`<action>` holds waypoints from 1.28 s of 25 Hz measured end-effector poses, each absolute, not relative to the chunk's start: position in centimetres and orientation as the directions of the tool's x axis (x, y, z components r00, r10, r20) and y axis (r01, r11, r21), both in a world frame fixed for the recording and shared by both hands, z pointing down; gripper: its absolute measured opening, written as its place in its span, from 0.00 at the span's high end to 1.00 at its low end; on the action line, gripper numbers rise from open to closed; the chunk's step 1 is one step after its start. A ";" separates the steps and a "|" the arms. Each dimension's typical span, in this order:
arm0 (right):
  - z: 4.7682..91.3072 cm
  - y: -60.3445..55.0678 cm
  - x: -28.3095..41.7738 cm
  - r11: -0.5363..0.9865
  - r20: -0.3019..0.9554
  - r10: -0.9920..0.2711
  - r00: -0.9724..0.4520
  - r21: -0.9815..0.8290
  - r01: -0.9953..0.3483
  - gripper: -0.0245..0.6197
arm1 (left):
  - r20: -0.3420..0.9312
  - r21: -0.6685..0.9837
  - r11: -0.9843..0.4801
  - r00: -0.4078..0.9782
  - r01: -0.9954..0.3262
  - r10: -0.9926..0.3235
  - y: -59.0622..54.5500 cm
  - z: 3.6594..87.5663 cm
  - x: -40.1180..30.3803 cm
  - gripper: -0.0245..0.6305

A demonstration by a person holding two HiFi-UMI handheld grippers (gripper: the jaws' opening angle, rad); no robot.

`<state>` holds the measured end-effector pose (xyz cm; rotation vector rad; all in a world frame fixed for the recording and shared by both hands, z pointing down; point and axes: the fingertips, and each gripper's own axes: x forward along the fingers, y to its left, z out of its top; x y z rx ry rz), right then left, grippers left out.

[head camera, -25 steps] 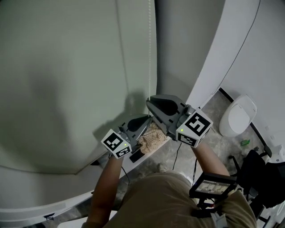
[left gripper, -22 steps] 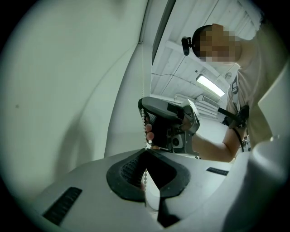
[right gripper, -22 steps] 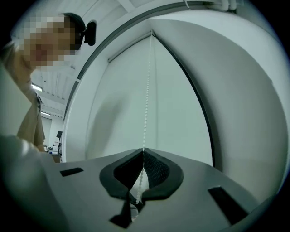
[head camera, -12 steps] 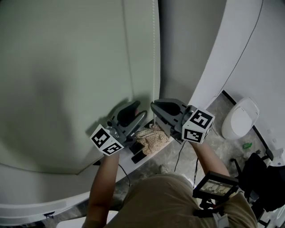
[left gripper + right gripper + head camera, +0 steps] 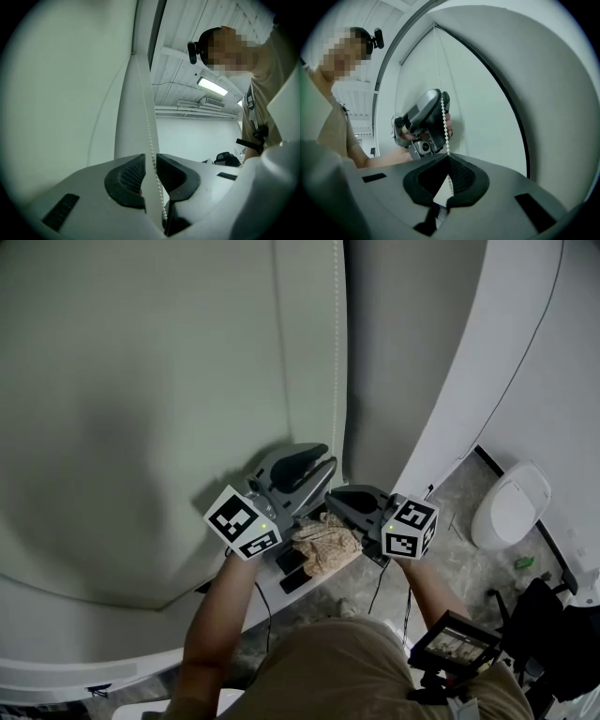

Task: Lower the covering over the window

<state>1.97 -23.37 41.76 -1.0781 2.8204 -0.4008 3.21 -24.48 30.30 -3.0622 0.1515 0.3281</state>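
A pale green roller blind [image 5: 141, 381] covers the window, and its white bead chain [image 5: 339, 381] hangs down the blind's right edge. My left gripper [image 5: 314, 460] is the upper one on the chain. The chain [image 5: 152, 150] runs through the gap between its jaws, which have just been closing, and the pads do not clamp it. Just below, my right gripper [image 5: 339, 495] is shut on the chain [image 5: 446, 136], which enters where its pads meet [image 5: 449, 161]. In the right gripper view the left gripper [image 5: 424, 122] shows higher up the chain.
A crumpled beige cloth [image 5: 323, 545] and a dark flat object [image 5: 291, 570] lie on the sill under the grippers. A curved white wall [image 5: 450, 381] rises at the right. On the floor beyond it are a white toilet-like fixture [image 5: 511, 504] and black equipment [image 5: 553, 615].
The left gripper let go, climbed the chain from below the right gripper to above it, and now has the chain between parted jaws. The right gripper closed on the chain and came down.
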 end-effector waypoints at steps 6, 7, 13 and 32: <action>41.6 -23.2 1.6 0.725 0.017 -0.654 -0.756 -0.273 -0.633 0.95 | -0.214 -0.068 -0.989 0.970 -0.133 -0.116 -24.2 30.7 3.4 0.92; 41.5 -23.1 1.6 0.724 0.024 -0.654 -0.756 -0.270 -0.634 0.95 | -0.218 -0.058 -0.990 0.969 -0.129 -0.113 -24.1 30.6 3.4 0.93; 40.9 -23.3 2.0 0.719 0.049 -0.681 -0.730 -0.141 -0.680 0.95 | -0.226 -0.131 -0.972 0.960 -0.196 -0.163 -24.2 30.4 2.2 0.93; 32.7 -23.1 3.2 0.689 -0.144 -0.723 -0.676 -0.085 -0.719 0.87 | -0.119 0.099 -0.991 0.987 -0.091 -0.103 -20.9 43.5 2.5 0.93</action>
